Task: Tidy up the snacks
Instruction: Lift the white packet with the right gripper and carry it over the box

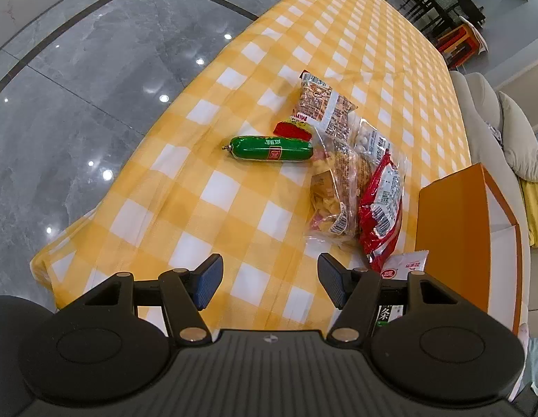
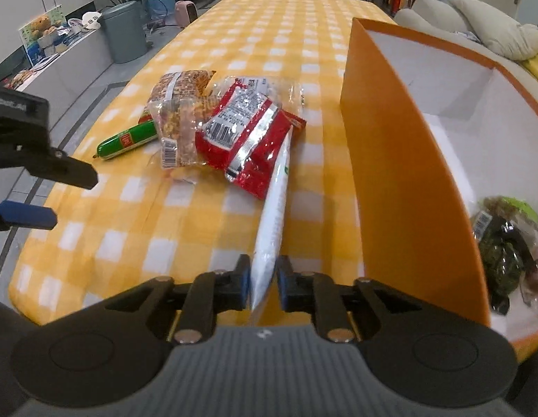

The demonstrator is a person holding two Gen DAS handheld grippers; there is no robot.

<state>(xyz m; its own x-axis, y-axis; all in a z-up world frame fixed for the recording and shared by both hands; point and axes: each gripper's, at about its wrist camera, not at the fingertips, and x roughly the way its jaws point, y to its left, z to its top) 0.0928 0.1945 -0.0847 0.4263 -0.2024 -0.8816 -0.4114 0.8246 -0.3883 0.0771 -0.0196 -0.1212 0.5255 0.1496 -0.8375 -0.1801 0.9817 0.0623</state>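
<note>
— Right gripper [image 2: 263, 283] first: what's between the blue pads?

— White snack packet [image 2: 274, 222], seen edge-on. Both pads press its near end, so the jaws are clenched on it, and its far end reaches out over the cloth to the red bag [image 2: 250, 135]. From the left wrist view only a corner of that packet shows.

— And around it?

— Red bag lies on top of a small heap: a clear bag of yellowish snacks [image 2: 178, 128] just to its left, an orange-brown printed packet [image 2: 182, 85] behind that, and another clear packet [image 2: 265, 87] partly under the red one. A green sausage [image 2: 128, 139] lies beside the heap on its left, one end touching the clear bag.

— The box?

— Orange box [image 2: 390, 180], white inside, stands just right of the held packet. A dark green snack pack [image 2: 505, 253] already lies on its floor.

— Left gripper?

— Left gripper [image 1: 270, 283] hangs over the yellow-and-white checked tablecloth [image 1: 234, 201], jaws spread wide with nothing between them, near the heap but apart from it. Beyond the table edge is grey tiled floor [image 1: 95, 69].
</note>
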